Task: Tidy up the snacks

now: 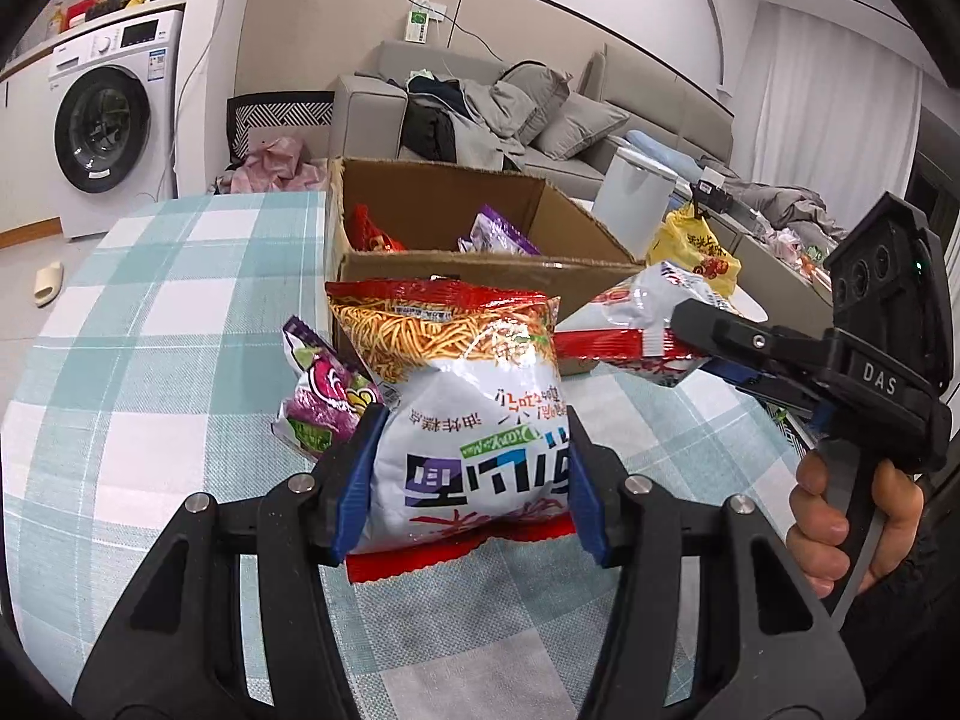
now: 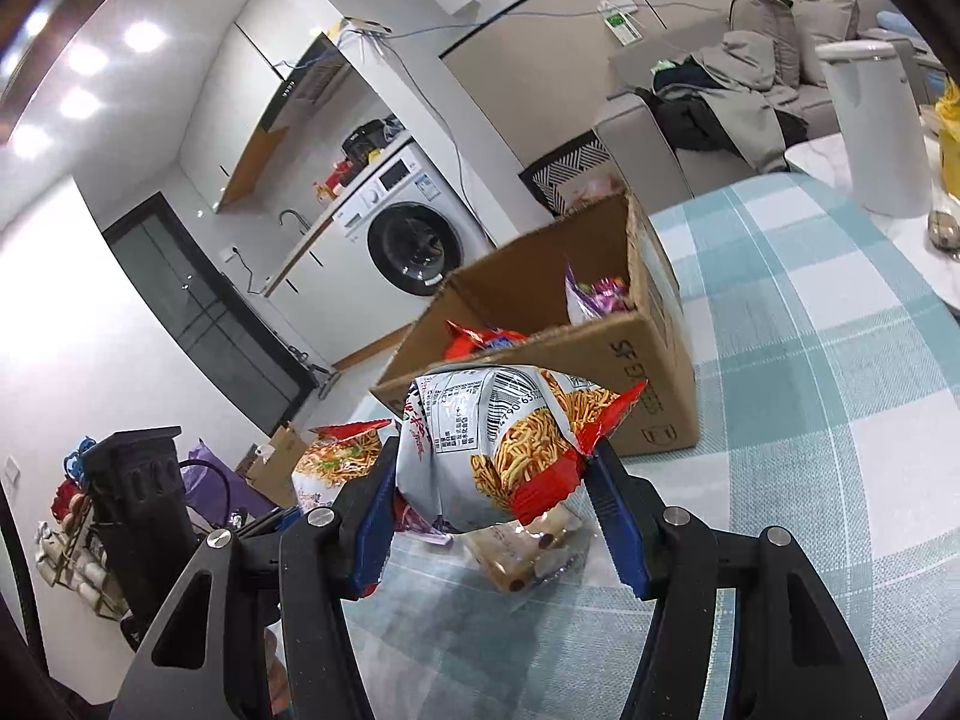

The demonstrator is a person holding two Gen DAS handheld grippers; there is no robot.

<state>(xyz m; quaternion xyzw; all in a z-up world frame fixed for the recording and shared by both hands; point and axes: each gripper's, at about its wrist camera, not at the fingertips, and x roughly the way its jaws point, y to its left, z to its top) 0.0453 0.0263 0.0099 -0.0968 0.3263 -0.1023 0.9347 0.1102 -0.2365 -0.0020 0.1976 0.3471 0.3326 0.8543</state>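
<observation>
Left wrist view: a table (image 1: 150,300) under a woven teal-and-white check cloth carries an open corrugated cardboard box (image 1: 480,273), its flaps upright. Only this view shows the grey sofa behind it in full, a yellow plastic bag (image 1: 696,249), and the person's hand (image 1: 852,516) around the black handle of the right gripper (image 1: 690,330). The right wrist view alone shows printed lettering on the box wall, the kitchen counter with a sink beside the washing machine (image 2: 408,234), and a clear packet of small rolled biscuits (image 2: 522,558) lying on the cloth below the jaws.

Inside the box lie a red snack bag (image 1: 375,231) and a purple snack bag (image 1: 498,234); a second purple bag (image 1: 324,402) rests on the cloth just left of the box's near corner.

The left gripper (image 1: 474,480) clamps a puffy, glossy noodle-snack bag (image 1: 474,420), white and red, blue pads pressed into both sides, held clear of the cloth in front of the box. The right gripper, jaws partly closed, pinches a matching noodle-snack packet (image 2: 504,450), crumpled at its red crimped seam, also short of the box.
</observation>
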